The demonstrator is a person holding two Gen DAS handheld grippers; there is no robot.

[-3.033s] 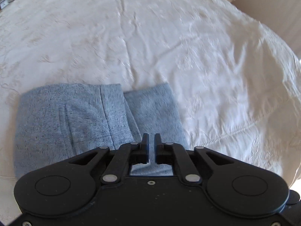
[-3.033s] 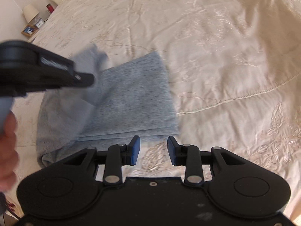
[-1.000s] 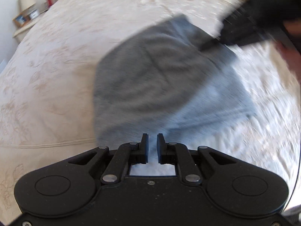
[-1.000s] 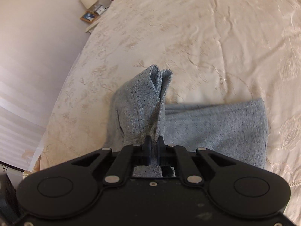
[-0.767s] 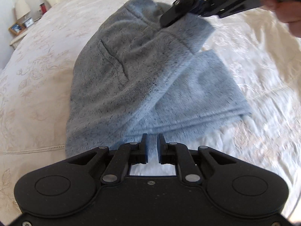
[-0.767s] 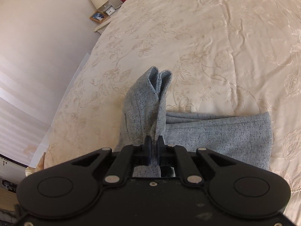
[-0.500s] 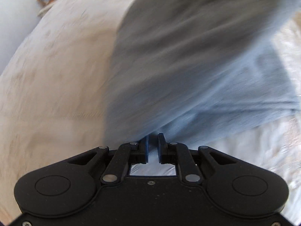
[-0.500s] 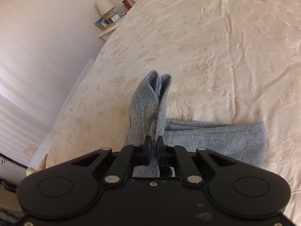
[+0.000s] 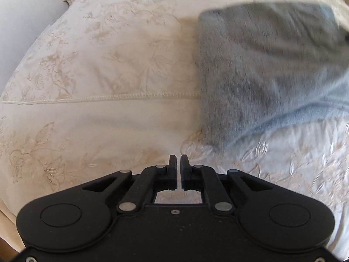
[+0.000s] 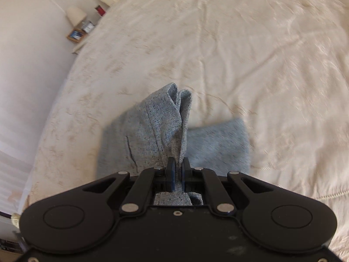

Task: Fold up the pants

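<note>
The grey-blue pants [image 10: 157,135] lie partly folded on the cream bedspread [image 10: 240,54]. My right gripper [image 10: 178,166] is shut on an edge of the pants and holds that part lifted, with cloth standing up between the fingers. In the left wrist view the pants [image 9: 261,69] show blurred at the upper right, raised off the bed. My left gripper [image 9: 178,163] is shut and empty, low over the bedspread [image 9: 98,109], to the left of and short of the pants.
A bedside table with a lamp [image 10: 75,16] and a picture frame [image 10: 75,34] stands by the wall at the far left. The bed's left edge [image 10: 43,120] drops off near the pants. A stitched seam [image 9: 109,97] crosses the bedspread.
My right gripper has kept its hold and carried the lifted pants edge across. My left gripper has drawn away to the left, so the pants now sit at its upper right.
</note>
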